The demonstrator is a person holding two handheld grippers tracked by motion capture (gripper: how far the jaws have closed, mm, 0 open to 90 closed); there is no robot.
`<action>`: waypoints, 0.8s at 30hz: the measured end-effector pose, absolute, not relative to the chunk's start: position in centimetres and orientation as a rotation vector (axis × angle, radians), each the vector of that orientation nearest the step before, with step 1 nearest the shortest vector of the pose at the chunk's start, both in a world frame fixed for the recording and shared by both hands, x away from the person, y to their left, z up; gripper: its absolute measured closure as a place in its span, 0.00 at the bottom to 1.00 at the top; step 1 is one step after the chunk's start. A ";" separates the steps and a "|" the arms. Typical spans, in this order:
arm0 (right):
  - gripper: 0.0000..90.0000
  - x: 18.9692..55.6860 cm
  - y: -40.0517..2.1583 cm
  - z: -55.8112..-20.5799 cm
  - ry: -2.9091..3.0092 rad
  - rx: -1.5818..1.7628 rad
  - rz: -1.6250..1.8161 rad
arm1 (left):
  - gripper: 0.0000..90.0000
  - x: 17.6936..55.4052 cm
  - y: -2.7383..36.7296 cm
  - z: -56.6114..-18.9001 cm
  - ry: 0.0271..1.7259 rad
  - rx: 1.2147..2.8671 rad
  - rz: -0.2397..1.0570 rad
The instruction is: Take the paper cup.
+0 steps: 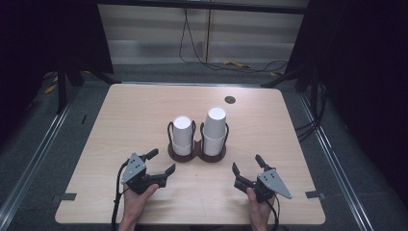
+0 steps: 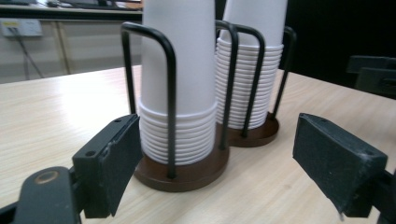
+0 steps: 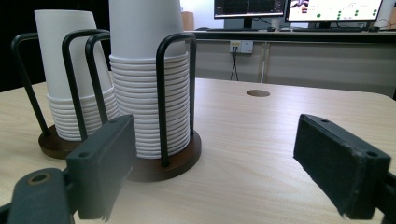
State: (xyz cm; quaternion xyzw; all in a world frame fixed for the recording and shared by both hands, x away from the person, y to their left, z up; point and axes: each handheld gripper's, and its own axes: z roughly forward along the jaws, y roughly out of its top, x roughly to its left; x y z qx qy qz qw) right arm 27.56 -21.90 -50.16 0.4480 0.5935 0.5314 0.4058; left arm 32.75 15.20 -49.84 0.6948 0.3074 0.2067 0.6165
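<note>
Two plain white paper cup stacks (image 1: pixel 199 132), no print, stand in a wire holder (image 1: pixel 197 153) ahead of the spread left gripper (image 1: pixel 160 162) and right gripper (image 1: pixel 246 163)

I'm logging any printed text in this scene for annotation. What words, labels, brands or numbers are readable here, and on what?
No text can be read.
White paper cups: plain, no print visible.
Cup holder: no label.
Monitors behind the table: coloured graphics, writing too small to read.
Wall socket plate: a yellow sticker, too blurred to read.
Left gripper and right gripper: no markings visible.
</note>
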 end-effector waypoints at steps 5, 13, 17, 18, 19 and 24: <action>0.14 27.5 -21.9 -50.2 1.492 1.132 1.338 | 0.17 32.6 15.1 -49.3 0.683 1.612 0.476; 0.15 27.6 -21.9 -50.1 1.501 1.134 1.343 | 0.17 33.3 15.2 -48.3 0.671 1.635 0.456; 0.15 27.5 -21.9 -50.1 1.505 1.132 1.343 | 0.18 33.8 15.2 -47.8 0.682 1.654 0.442; 0.15 27.5 -21.9 -50.1 1.505 1.130 1.342 | 0.18 34.0 15.3 -47.6 0.665 1.664 0.442; 0.15 27.6 -21.9 -50.1 1.503 1.133 1.342 | 0.18 34.1 15.2 -47.5 0.671 1.660 0.433; 0.15 27.6 -21.9 -50.1 1.510 1.134 1.332 | 0.18 34.9 15.4 -46.2 0.658 1.684 0.418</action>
